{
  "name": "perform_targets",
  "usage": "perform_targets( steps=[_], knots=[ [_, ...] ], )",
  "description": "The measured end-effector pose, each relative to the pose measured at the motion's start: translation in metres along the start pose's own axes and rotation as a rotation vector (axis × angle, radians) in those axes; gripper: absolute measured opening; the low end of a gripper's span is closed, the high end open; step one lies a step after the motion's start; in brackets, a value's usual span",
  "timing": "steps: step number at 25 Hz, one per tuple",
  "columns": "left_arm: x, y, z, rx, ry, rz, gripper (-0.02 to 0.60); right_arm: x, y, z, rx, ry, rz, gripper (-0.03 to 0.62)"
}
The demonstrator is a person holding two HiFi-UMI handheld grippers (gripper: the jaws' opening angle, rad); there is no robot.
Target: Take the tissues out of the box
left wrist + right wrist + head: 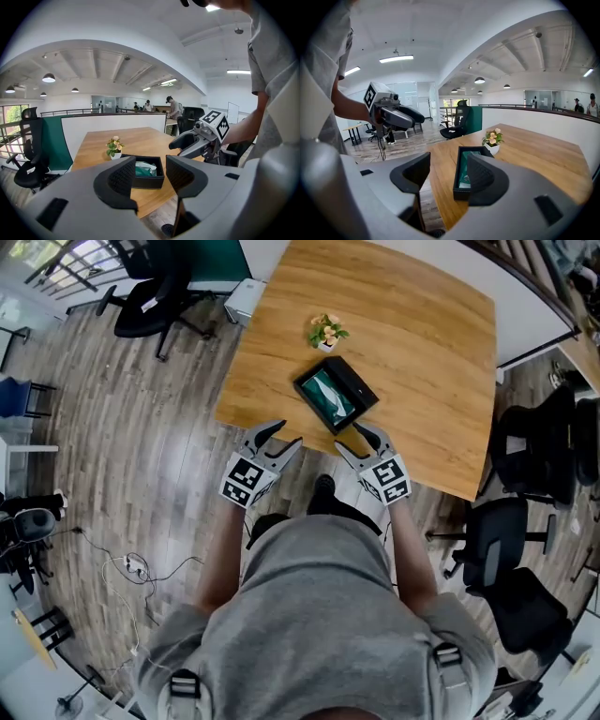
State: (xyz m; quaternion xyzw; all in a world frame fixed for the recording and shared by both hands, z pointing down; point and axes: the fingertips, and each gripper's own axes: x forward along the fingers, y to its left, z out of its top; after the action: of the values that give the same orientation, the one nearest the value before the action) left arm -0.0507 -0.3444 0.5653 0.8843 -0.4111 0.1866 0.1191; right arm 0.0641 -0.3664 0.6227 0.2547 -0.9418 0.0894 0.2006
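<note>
Head view, item list as we see it: one wooden table (422, 343) on a plank floor (141, 456); on it one shallow black box (358, 382), open at the top and set askew to the table's near edge, toward the near side of the top. Inside the box lie the tissues (328, 395), pale with a teal tint, none of them lifted out. One small potted plant (326, 331) stands just beyond the box's far corner, apart from it. Our left gripper (287, 434) hangs at the near edge of the table, to the near left of the box, jaws spread and nothing between the pads; its own view shows the box framed in the gap, well ahead of the tips. Our right gripper (352, 439) sits at the near right, its tips just short of the box's near corner without touching, jaws likewise parted and empty. Black office chairs (525, 456) stand to the right of the table.
</note>
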Motion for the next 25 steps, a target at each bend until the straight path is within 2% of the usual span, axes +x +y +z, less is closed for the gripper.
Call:
perform_targets(
  steps=[11,25],
  knots=[
    [0.001,0.009,0.007,-0.025,-0.01,0.079,0.218,0.016,-0.009,0.002,-0.025,0.013,0.08,0.241],
    [-0.004,0.041,0.002,-0.057,0.004,0.096,0.218,0.047,-0.017,0.009,-0.043,0.049,0.094,0.229]
  ],
)
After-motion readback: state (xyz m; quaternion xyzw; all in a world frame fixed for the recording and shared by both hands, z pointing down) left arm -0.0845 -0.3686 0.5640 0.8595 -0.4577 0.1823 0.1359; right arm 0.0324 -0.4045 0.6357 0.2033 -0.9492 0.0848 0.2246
